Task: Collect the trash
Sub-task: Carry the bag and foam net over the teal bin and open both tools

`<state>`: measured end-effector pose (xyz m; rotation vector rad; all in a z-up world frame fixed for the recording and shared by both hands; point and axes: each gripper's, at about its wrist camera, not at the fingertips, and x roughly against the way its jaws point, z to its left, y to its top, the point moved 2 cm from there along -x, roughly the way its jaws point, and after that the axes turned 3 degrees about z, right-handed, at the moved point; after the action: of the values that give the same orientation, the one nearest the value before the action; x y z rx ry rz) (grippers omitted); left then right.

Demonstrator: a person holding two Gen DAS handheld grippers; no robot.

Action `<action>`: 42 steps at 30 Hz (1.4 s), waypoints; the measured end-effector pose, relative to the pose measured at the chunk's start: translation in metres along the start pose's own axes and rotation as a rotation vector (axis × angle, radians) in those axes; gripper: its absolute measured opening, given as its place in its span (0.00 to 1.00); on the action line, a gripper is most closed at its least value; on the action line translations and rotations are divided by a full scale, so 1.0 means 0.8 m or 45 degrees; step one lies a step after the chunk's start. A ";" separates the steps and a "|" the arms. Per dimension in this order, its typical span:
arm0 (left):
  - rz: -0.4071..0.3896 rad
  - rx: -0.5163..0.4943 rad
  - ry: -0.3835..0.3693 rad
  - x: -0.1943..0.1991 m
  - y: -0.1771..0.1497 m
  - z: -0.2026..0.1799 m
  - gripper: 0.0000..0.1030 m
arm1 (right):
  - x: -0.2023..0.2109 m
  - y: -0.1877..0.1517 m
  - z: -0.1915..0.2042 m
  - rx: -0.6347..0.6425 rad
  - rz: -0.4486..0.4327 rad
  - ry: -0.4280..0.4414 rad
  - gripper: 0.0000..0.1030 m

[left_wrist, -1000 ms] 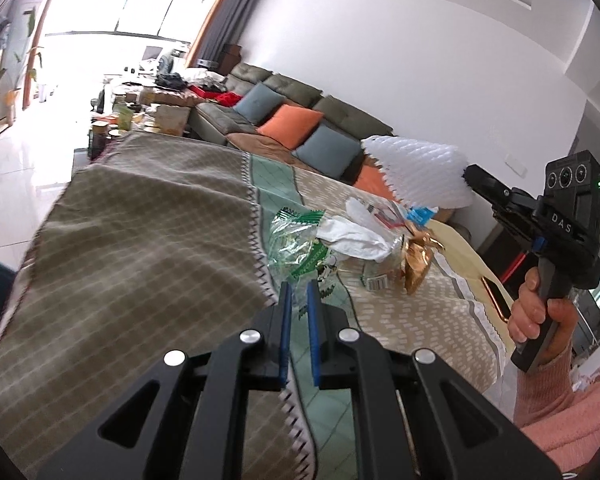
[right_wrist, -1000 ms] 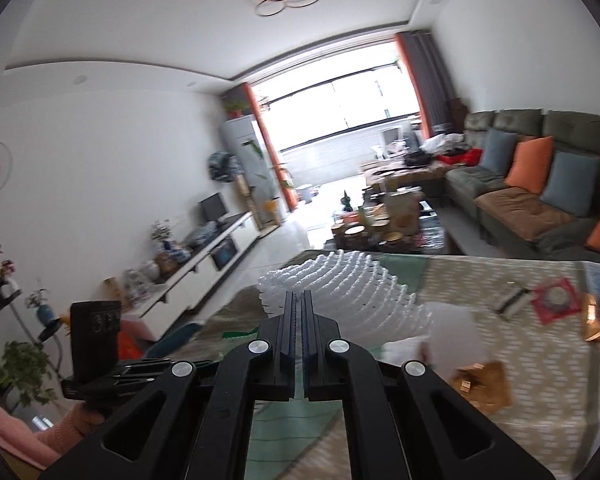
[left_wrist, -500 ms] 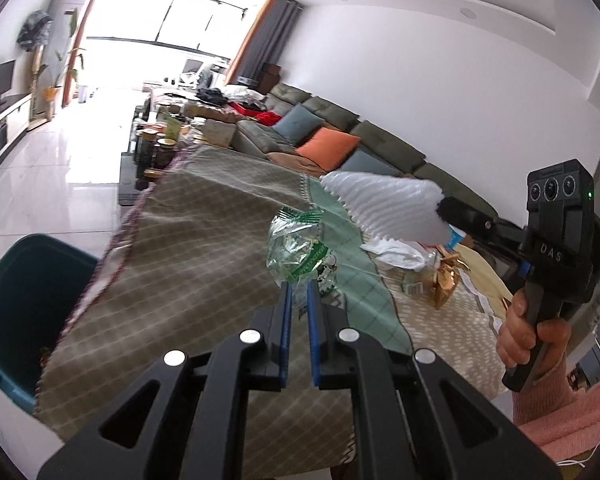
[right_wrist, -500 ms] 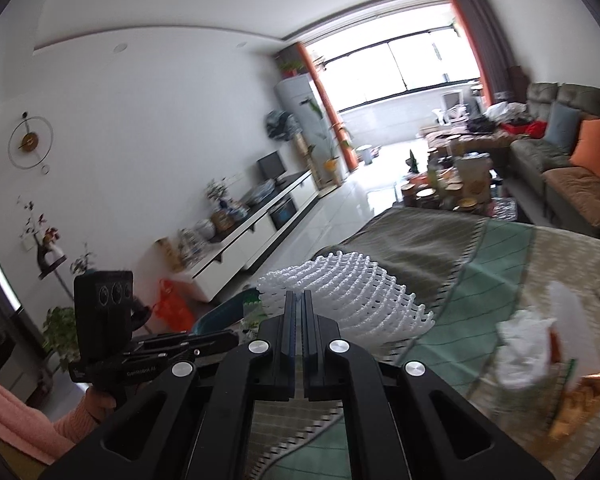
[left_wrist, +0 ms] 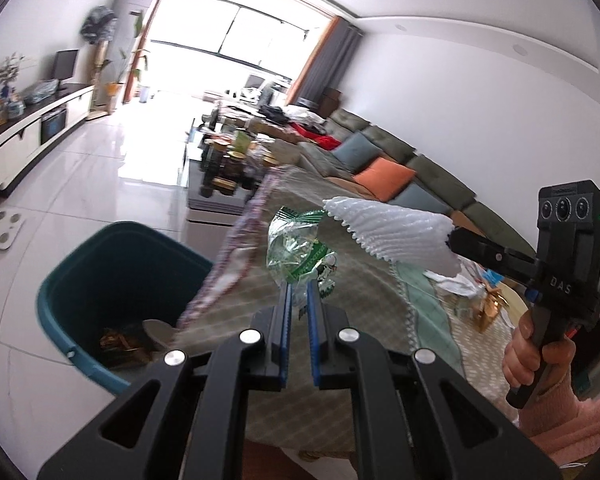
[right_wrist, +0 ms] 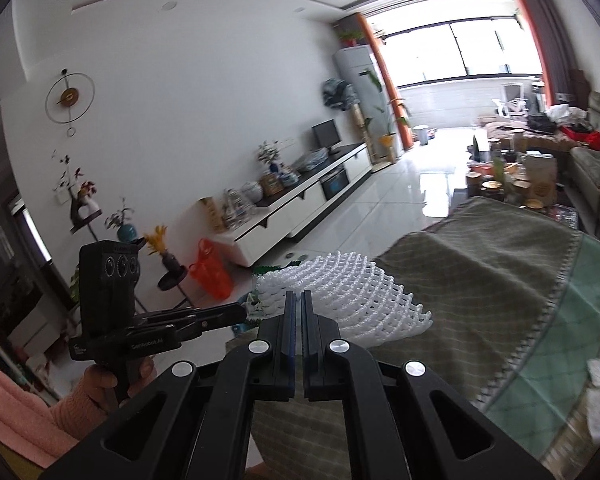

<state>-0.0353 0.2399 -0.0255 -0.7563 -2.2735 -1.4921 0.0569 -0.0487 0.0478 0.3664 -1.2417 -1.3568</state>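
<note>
Now my left gripper point(left_wrist: 299, 300) clenches a crinkly clear-and-green wrapper point(left_wrist: 298, 250) above the table's corner point(left_wrist: 240, 256). My right gripper point(right_wrist: 298, 312), angled slightly downward, pinches white foam netting point(right_wrist: 340, 292).

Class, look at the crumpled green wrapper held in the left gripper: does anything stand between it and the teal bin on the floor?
Nothing visible does. The green wrapper hangs near the tablecloth edge, and the teal bin sits open-topped beyond it, lower left.
</note>
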 end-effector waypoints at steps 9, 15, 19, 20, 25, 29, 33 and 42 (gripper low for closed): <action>-0.039 0.094 0.120 0.021 0.003 0.052 0.09 | -0.059 0.018 0.025 0.058 0.080 0.109 0.03; -0.032 0.134 0.178 0.021 0.002 0.076 0.09 | -0.098 0.026 0.031 0.031 0.126 0.194 0.03; -0.017 0.165 0.209 0.019 0.000 0.092 0.09 | -0.124 0.029 0.034 -0.007 0.150 0.242 0.03; -0.015 0.172 0.211 0.017 0.000 0.096 0.09 | -0.132 0.030 0.035 -0.017 0.160 0.256 0.03; 0.002 0.213 0.230 0.006 -0.004 0.110 0.09 | -0.165 0.030 0.034 -0.065 0.209 0.282 0.03; 0.020 0.237 0.245 0.002 -0.007 0.123 0.09 | -0.189 0.026 0.028 -0.123 0.244 0.287 0.03; 0.041 0.258 0.257 -0.006 -0.011 0.129 0.09 | -0.209 0.024 0.019 -0.173 0.267 0.262 0.03; 0.076 0.312 0.263 -0.027 -0.017 0.140 0.10 | -0.241 0.015 0.002 -0.260 0.336 0.206 0.05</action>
<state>-0.0230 0.3325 -0.0924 -0.5654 -2.2029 -1.1777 0.1104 0.1206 -0.0279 0.1588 -0.9707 -1.1890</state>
